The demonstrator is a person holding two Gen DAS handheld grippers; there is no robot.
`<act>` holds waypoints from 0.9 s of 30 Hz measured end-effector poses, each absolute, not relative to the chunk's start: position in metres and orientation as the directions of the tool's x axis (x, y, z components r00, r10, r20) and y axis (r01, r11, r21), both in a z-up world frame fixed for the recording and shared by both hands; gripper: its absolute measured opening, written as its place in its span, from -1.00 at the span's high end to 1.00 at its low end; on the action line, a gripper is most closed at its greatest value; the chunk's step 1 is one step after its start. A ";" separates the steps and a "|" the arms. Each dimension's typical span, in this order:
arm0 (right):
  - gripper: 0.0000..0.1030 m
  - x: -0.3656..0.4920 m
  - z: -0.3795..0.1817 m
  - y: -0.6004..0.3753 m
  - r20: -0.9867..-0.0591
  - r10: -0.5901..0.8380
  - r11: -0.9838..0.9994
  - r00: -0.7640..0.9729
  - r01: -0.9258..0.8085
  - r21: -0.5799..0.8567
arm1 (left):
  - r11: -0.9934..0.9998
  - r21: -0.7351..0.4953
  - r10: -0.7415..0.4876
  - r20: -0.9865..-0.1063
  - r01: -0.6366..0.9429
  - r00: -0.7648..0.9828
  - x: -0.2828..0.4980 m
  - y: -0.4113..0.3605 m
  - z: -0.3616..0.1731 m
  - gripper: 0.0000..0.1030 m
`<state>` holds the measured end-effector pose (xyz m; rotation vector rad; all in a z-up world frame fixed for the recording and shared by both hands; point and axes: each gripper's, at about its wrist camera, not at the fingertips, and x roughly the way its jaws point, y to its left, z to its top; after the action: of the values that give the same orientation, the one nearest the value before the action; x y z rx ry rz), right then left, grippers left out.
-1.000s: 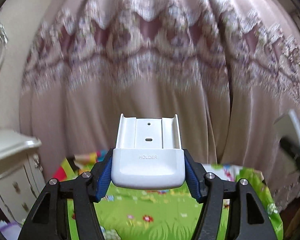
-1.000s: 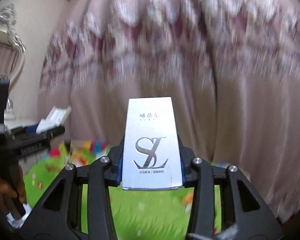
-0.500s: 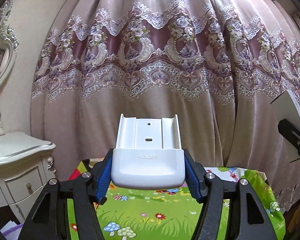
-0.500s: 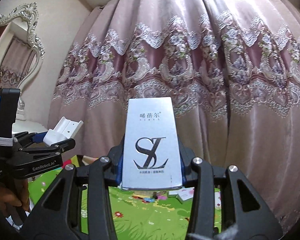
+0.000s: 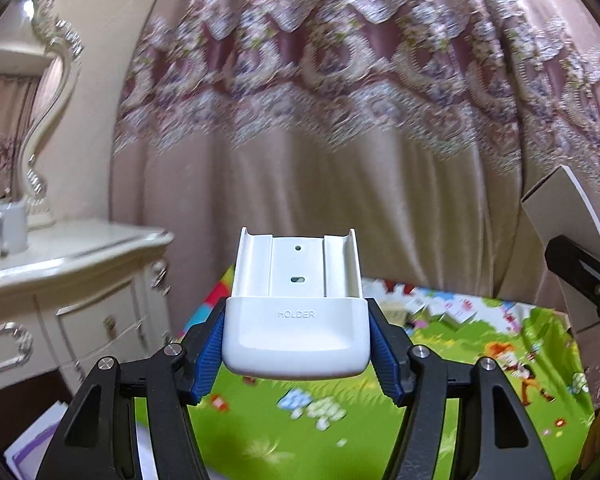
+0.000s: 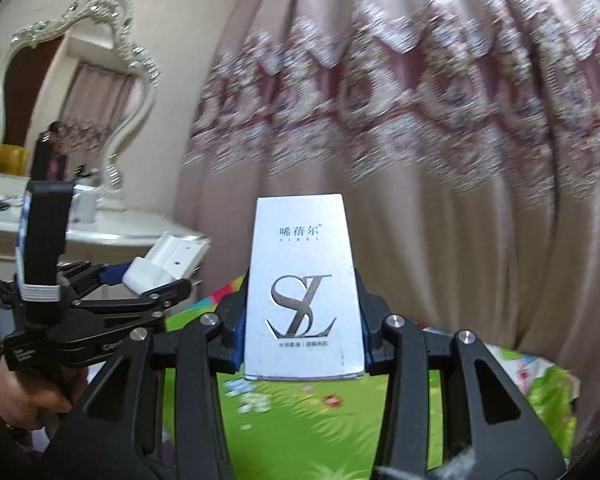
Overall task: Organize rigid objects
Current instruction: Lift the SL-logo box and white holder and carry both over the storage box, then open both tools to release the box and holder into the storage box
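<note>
A white plastic holder (image 5: pixel 296 320), marked "HOLDER", is gripped by the left gripper (image 5: pixel 296 344); its rounded base is clamped between the blue-padded fingers (image 5: pixel 209 354) and its open back plate stands upright above them. It is held in the air above a green cartoon-print mat (image 5: pixel 480 364). In the right wrist view the same holder (image 6: pixel 160 266) is seen tilted in the left gripper (image 6: pixel 140 280), which is grasped by a hand (image 6: pixel 24 396) at the lower left.

A white carton (image 6: pixel 304 292) bearing a large silver "SL" logo and Chinese characters is clamped by its sides in the right gripper (image 6: pixel 304 344), upright and raised over the mat (image 6: pixel 320 420). From the left wrist view the carton (image 5: pixel 568 224) is seen edge-on at the right border, well apart from the holder.

A cream carved dressing desk (image 5: pixel 72 256) stands to the left, with a white mug (image 5: pixel 10 230) on it and an ornate mirror (image 6: pixel 60 92) behind. A pink embroidered curtain (image 5: pixel 360 100) fills the background, blurred.
</note>
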<state>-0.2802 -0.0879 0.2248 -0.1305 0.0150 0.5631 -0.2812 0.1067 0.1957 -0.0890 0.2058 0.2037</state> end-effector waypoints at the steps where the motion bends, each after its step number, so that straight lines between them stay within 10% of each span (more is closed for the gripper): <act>1: 0.12 -0.280 0.221 -0.081 -0.070 0.554 0.821 0.829 -0.558 -0.115 | 0.972 -0.074 0.202 -0.228 -0.224 0.952 -0.284 0.114 0.191 -0.25; 27: 0.12 -0.299 0.091 0.103 -0.594 0.719 0.359 0.361 -0.925 -0.127 | 0.765 -0.231 0.327 -0.664 -0.601 0.672 -0.366 0.277 0.051 -0.25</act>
<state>-0.2992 0.1029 0.0912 -0.4898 0.4857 1.1147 -0.3664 0.2774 0.0514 -0.4601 0.6428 0.5436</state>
